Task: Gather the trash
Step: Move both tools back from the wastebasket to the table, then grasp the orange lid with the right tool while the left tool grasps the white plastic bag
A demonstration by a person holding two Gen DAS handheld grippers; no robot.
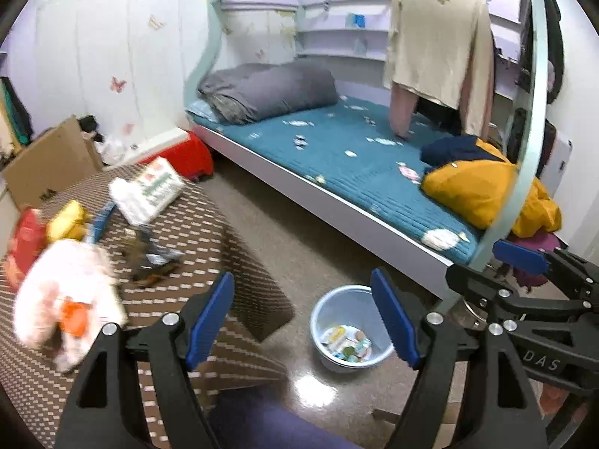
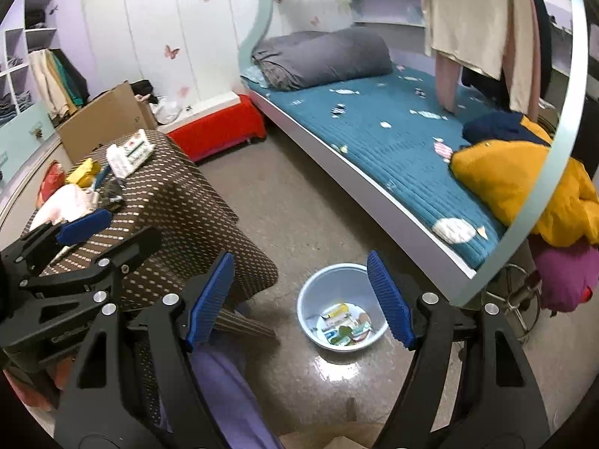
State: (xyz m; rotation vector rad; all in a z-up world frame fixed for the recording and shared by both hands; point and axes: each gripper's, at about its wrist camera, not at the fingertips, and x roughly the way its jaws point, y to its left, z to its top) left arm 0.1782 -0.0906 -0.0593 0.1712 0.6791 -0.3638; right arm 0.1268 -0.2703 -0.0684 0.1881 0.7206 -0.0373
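Left wrist view takes in the room: a bed [image 1: 337, 164] with a teal quilted cover along the far side, a rolled grey duvet [image 1: 269, 91] at its head and a yellow garment [image 1: 483, 194] heaped at its foot. Nearer, on the left, stands the desk [image 1: 209, 232] under a brown dotted cloth, carrying a loose pile of items: a white printed packet [image 1: 149, 191], a pale pink soft bundle [image 1: 63, 292] (blurred), something yellow [image 1: 69, 220] and dark crumpled wrappers [image 1: 153, 262]. On the floor [image 1: 284, 194] between desk and bed sits the light blue bin [image 1: 329, 310], with several flattened wrappers [image 1: 348, 344] already at the bottom. The left hand-held gripper [image 1: 303, 318] is spread wide with nothing between its blue pads; the right hand-held gripper [image 2: 299, 299] is likewise spread and empty, and both views frame the bin between the pads. Judgement: collection is partly done, since trash remains on the desk. Risks from here: thin wrappers could slip out of wide pads if pinched at an edge; a grab into the pile could drag the cloth or catch the soft bundle instead of trash; a release from well above the bin could miss its rim, as light wrappers drift.
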